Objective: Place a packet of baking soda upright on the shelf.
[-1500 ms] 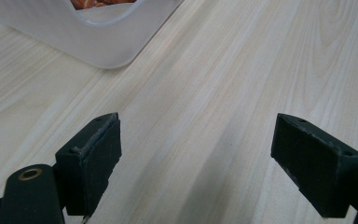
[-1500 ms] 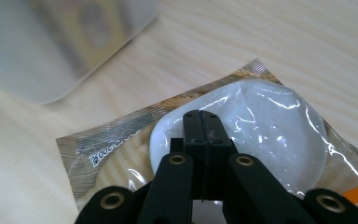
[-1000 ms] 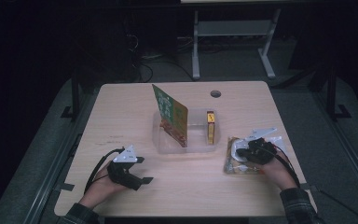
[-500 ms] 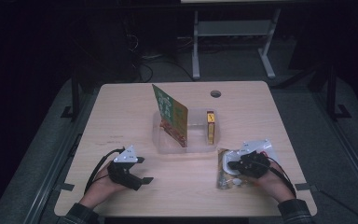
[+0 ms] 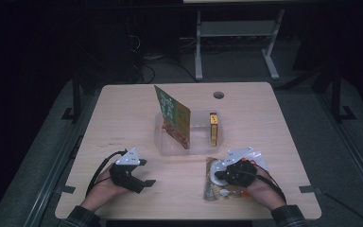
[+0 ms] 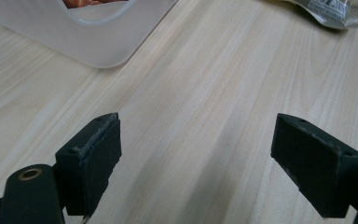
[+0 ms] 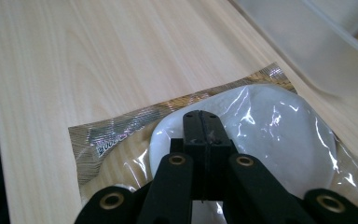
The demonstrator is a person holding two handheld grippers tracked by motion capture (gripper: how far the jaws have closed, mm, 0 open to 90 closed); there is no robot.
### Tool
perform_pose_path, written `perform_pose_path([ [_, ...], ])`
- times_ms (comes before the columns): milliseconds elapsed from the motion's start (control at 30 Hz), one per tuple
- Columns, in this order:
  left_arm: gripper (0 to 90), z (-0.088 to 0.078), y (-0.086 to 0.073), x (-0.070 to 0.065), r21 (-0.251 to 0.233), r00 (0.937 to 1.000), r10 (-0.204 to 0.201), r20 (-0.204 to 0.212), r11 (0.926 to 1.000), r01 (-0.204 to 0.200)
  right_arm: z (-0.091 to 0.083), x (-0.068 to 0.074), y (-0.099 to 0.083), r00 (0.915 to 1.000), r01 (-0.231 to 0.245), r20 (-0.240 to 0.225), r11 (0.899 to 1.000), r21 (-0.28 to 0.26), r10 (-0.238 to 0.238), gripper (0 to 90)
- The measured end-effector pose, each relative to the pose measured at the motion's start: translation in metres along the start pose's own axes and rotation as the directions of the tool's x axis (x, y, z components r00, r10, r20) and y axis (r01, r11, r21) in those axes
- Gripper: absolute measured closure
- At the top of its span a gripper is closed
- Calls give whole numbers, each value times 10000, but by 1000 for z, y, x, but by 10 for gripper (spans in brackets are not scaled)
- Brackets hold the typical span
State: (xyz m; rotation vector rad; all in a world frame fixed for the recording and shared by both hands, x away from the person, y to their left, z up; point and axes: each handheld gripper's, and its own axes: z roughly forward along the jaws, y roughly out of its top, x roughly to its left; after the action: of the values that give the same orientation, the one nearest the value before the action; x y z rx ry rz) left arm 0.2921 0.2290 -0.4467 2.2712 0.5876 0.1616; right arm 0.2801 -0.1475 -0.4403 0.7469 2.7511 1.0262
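A clear-film packet (image 5: 212, 187) holding a white round disc (image 7: 279, 135) lies flat on the wooden table (image 5: 123, 118), near its front right. My right gripper (image 5: 217, 176) is shut, jaws pressed together, and its tips (image 7: 200, 116) rest on top of the packet over the disc; I see no film pinched between them. My left gripper (image 5: 146, 172) sits at the front left of the table, jaws wide open (image 6: 196, 158) with only bare wood between them. It points toward the packet's corner (image 6: 331, 11).
A clear plastic container (image 5: 170, 150) stands mid-table, with a tall green and orange packet (image 5: 172, 116) leaning upright in it and a small yellow box (image 5: 213, 127) at its right side. Its corner (image 6: 88, 37) lies ahead of my left gripper, and its wall (image 7: 317, 42) beside the right one. A round hole (image 5: 219, 95) is at the table's far edge.
My right gripper slid left and toward the front edge, and the packet moved along under it. The left gripper stayed put.
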Motion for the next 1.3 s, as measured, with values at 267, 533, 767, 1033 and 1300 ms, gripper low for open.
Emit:
perform_pose_path([
  [267,157,0,0,0,24,10000,6,5,10000,-6,17,17,18,9950,792,-605,9969,-15,-792,900],
  [533,157,0,0,0,25,10000,15,9,10000,-15,37,32,38,9769,1783,-1167,9838,-173,-1791,900],
  [767,157,-1,0,0,2,10000,39,-1,10000,-39,56,47,60,9522,2484,-1758,9682,-307,-2498,900],
  [1033,161,-3,1,-1,-118,9999,103,23,9999,-102,67,58,74,9358,2824,-2044,9578,-531,-2872,898],
  [1300,159,4,18,-9,-314,9981,489,386,9984,-477,29,41,55,9823,1114,-1384,9875,-1116,-1265,666],
])
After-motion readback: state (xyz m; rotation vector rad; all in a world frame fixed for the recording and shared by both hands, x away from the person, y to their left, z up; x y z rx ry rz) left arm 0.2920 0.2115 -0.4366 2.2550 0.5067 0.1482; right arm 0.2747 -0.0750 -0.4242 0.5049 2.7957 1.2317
